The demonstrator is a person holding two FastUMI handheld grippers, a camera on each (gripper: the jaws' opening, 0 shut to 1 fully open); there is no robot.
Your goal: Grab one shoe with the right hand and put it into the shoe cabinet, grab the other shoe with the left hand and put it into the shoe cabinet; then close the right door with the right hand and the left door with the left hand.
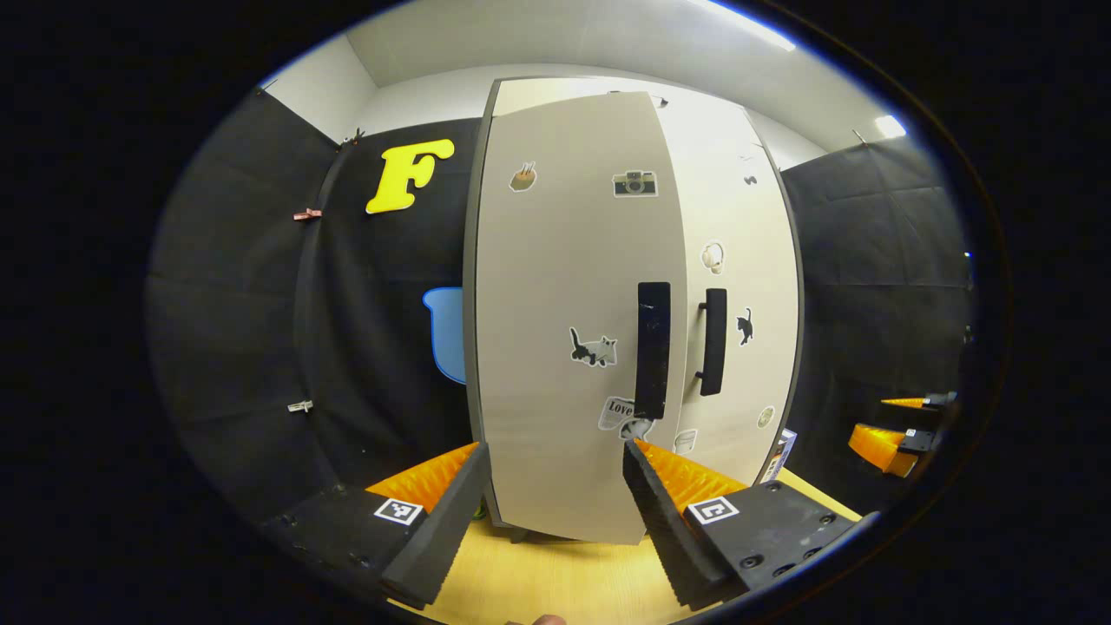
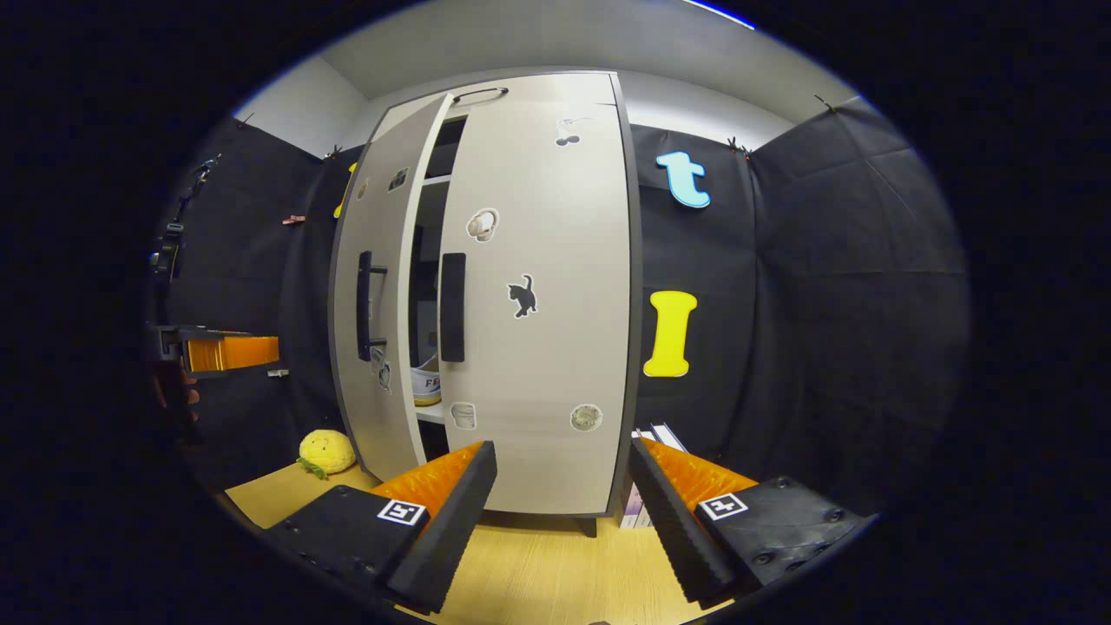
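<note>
The right door (image 2: 538,295) looks shut, and a shoe (image 2: 427,382) sits on a shelf behind the left door (image 1: 564,321), which is ajar. Closing it seems the step in hand: the left tool (image 1: 555,486), spread wide and empty, must push it flush. The right tool (image 2: 560,486) is likewise agape and empty.

Both my cameras face the shoe cabinet (image 1: 608,312) front, close up.
My left tool's view looks squarely at the left door (image 1: 564,330); my right tool's view faces the right door (image 2: 538,295); both share the cabinet front and handles.
</note>
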